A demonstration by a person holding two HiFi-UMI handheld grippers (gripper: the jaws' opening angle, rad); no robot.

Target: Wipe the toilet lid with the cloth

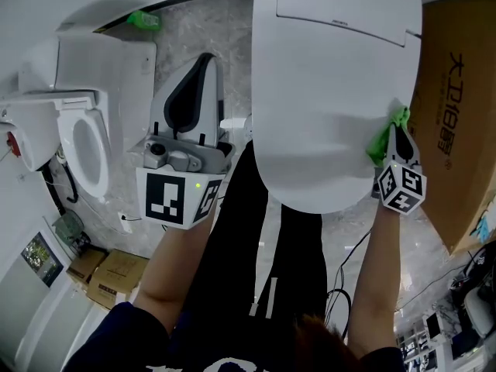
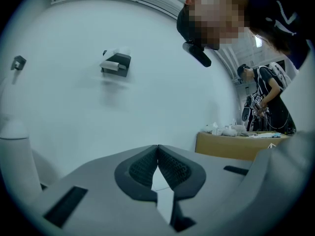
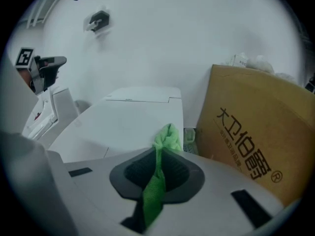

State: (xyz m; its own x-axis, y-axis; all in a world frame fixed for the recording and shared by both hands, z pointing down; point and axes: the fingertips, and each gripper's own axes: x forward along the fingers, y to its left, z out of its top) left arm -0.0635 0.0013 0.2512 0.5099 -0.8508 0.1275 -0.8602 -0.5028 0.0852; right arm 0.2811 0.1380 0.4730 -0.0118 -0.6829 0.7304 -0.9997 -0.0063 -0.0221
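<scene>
Green cloth pinched at the right edge of the lid: soft, light, easy to drag

The cloth (image 3: pixel 165 141) is a thin, limp green rag bunched into a fold. The right gripper (image 3: pixel 158 151) has its jaws clamped on the middle of it, with a tuft poking past the tips and a tail hanging behind. It sits at the right rim of the closed white toilet lid (image 1: pixel 333 91), just beside a cardboard box (image 1: pixel 457 115). It probably weighs almost nothing and will crumple rather than push – a grip that leaves more fabric beyond the tips would likely keep the jaws off the lid. The lid looks smooth, glossy and gently domed, so it is likely slick. The left gripper (image 2: pixel 157 149) is left of the lid, its jaws together on nothing
</scene>
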